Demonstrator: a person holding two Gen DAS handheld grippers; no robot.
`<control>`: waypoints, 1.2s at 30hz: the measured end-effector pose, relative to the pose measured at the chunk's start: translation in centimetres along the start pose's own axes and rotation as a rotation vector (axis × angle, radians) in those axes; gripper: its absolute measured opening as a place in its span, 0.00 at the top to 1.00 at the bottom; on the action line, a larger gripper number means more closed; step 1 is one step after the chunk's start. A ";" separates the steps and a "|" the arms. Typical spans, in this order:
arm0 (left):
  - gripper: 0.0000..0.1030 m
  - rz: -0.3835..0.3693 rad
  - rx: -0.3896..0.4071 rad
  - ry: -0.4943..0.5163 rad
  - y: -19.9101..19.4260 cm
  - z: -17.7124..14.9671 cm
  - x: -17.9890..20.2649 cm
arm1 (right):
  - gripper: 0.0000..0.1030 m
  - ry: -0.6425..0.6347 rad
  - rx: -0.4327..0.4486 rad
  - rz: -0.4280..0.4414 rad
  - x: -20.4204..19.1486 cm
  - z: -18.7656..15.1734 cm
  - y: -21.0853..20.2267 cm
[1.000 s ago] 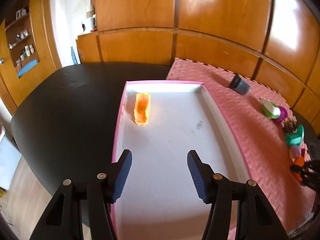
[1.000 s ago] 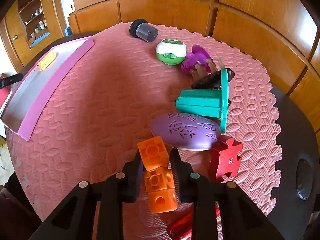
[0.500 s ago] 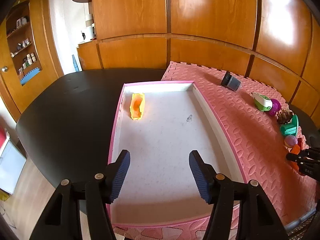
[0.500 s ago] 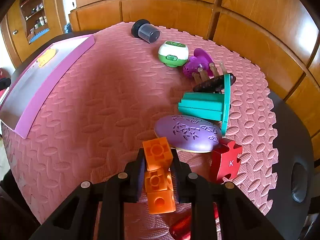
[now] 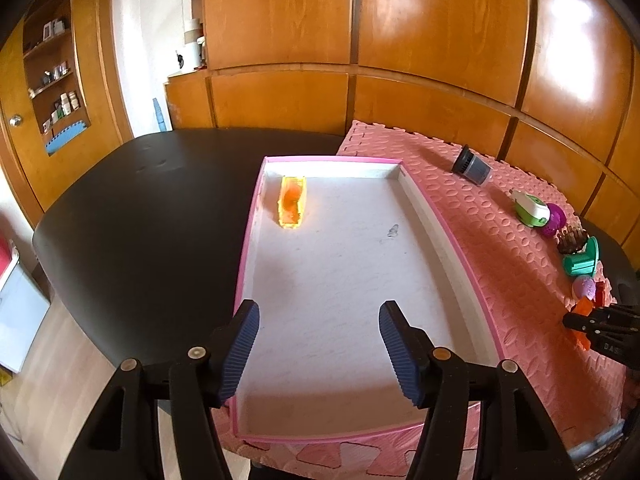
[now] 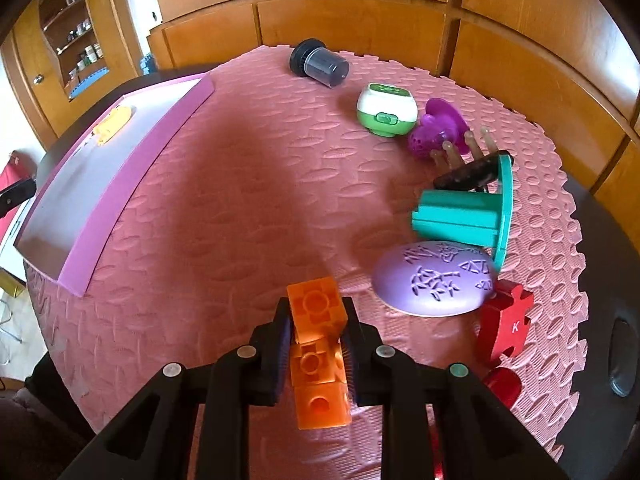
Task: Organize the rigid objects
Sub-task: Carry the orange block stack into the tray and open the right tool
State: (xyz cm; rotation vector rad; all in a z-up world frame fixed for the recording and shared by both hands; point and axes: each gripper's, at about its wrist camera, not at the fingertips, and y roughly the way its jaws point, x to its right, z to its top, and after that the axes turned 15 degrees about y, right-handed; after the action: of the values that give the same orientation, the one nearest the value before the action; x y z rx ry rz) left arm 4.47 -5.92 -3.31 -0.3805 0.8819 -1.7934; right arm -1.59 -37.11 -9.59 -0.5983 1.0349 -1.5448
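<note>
right gripper (image 6: pixel 316 344): clamped on orange block stack (image 6: pixel 318 354), above pink mat (image 6: pixel 224 208), just beside lilac oval case (image 6: pixel 434 284) | left gripper (image 5: pixel 318 344): spread wide, holding nothing, over pink tray (image 5: pixel 452 236) | yellow piece (image 5: pixel 292 204): in tray's far corner

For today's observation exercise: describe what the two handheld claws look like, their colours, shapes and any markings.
Both claws are alike. The left claw has black plastic arms with triangular cut-outs, silver rivets and blue ribbed pads. The right claw has the same black frame and rivets; faint embossed lettering shows on it in the left view. No cables or sleeves are visible.
</note>
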 end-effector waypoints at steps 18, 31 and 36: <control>0.38 0.081 0.000 -0.179 -1.1 -2.6 -7.8 | 0.79 -0.040 -0.039 0.367 -16.9 5.4 -0.3; 0.12 0.138 0.051 -0.225 -1.6 -4.0 -9.9 | 0.78 -0.006 -0.180 0.375 -27.6 8.3 7.7; 0.07 0.123 0.074 -0.229 -2.1 -4.1 -10.4 | 0.71 0.062 -0.213 0.399 -27.7 8.5 8.8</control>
State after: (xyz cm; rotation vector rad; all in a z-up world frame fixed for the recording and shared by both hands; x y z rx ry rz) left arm 4.61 5.42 -3.08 -0.4640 0.6621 -1.6268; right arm 16.69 -12.96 -8.67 -0.4558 1.2893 -1.1186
